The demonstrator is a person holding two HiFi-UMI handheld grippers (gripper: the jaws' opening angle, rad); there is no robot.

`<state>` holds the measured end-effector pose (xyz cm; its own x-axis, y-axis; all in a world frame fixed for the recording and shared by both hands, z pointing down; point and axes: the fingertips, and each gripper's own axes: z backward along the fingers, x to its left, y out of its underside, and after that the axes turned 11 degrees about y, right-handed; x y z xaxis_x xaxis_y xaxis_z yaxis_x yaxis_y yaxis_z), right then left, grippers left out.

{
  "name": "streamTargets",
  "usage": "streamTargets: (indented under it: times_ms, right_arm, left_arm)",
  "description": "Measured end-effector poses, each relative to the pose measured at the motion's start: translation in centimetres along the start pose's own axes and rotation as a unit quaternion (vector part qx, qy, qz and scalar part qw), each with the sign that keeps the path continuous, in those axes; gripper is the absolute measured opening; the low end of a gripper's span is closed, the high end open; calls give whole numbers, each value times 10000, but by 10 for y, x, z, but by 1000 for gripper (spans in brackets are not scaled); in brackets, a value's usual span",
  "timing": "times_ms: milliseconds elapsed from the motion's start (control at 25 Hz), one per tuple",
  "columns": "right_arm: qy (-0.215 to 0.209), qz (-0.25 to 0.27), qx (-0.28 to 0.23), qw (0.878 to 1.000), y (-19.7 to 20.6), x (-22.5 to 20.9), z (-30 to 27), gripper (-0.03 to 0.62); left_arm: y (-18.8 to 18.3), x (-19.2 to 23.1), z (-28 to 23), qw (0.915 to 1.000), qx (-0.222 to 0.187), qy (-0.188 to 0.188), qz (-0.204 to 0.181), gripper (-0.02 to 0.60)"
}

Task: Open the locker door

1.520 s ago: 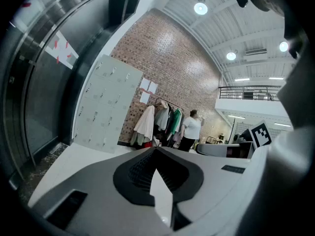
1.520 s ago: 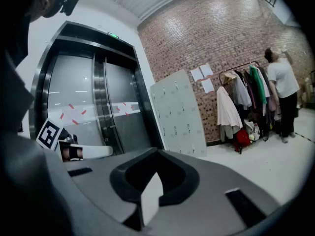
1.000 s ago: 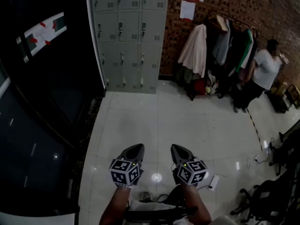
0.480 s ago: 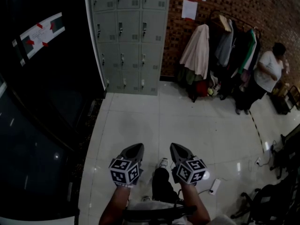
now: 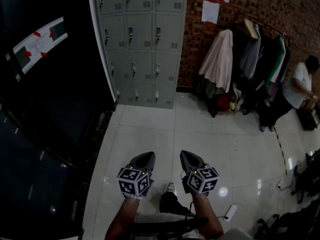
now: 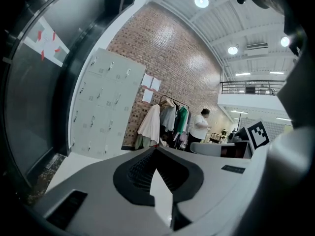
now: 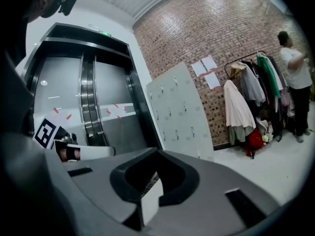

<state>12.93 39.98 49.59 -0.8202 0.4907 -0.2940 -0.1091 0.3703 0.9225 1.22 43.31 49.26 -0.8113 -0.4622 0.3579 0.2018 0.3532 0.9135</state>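
The locker bank point(image 5: 142, 39) stands upright against the brick wall point(image 5: 260, 4): grey metal, three columns across, every door visible closed with its latch handle in place. None of the locker doors point(image 5: 131, 34) is touched by either tool.

The left gripper point(image 5: 145, 159) is held well short of the locker bank, over the white tiled floor point(image 5: 200, 129), pointing toward it. Its own view shows the jaws clenched tip to tip with nothing between them. The right gripper point(image 5: 186, 158) is just beside the left one, equally far from the locker bank and aimed the same way. Its jaws are likewise pressed together and empty.

To the right of the locker bank, paper sheets point(image 5: 210, 9) are pinned to the brick, and a clothes rack point(image 5: 250, 54) hangs full of garments. A person in a white top point(image 5: 300, 89) stands beyond the rack. To the left of the locker bank are dark glass doors point(image 5: 45, 94) with taped markings.
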Motion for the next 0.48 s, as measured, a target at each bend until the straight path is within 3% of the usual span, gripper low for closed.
streamTargets:
  times_ms: [480]
  right_arm:
    - [-99, -26, -50, 9999, -77, -97, -122, 8]
  left_arm:
    - [-71, 59, -146, 9999, -104, -96, -51, -2]
